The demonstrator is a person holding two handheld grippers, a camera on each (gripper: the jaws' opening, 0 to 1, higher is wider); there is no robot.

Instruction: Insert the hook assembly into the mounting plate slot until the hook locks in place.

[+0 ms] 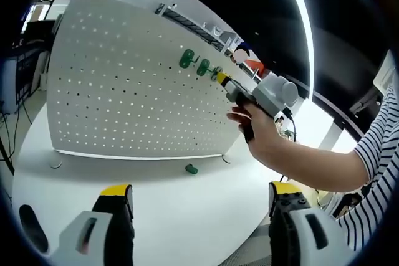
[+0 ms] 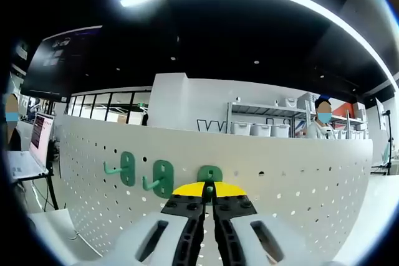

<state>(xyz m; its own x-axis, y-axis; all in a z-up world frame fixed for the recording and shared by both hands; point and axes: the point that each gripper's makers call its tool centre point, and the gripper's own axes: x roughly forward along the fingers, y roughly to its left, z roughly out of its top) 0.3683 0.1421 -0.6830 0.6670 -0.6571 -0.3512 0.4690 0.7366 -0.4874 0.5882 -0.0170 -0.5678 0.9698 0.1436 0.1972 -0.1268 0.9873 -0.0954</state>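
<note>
A white pegboard (image 1: 131,91) stands upright on the white table (image 1: 174,216). Two green hooks (image 1: 186,60) (image 1: 204,66) hang on it near its upper far end. A third green hook (image 1: 217,72) sits against the board, and my right gripper (image 1: 224,81), held by a hand, is at it. In the right gripper view the pegboard (image 2: 299,172) is close, with the two hung hooks (image 2: 126,168) (image 2: 161,179) to the left. My right gripper (image 2: 210,189) is shut on the third hook (image 2: 210,174), whose plate lies on the board. My left gripper (image 1: 201,196) is open above the table.
A loose green hook (image 1: 191,168) lies on the table at the board's foot. The person's striped sleeve (image 1: 374,160) comes in from the right. Behind the board are shelves with bins (image 2: 262,128), a laptop (image 2: 38,141) at the left, and seated people.
</note>
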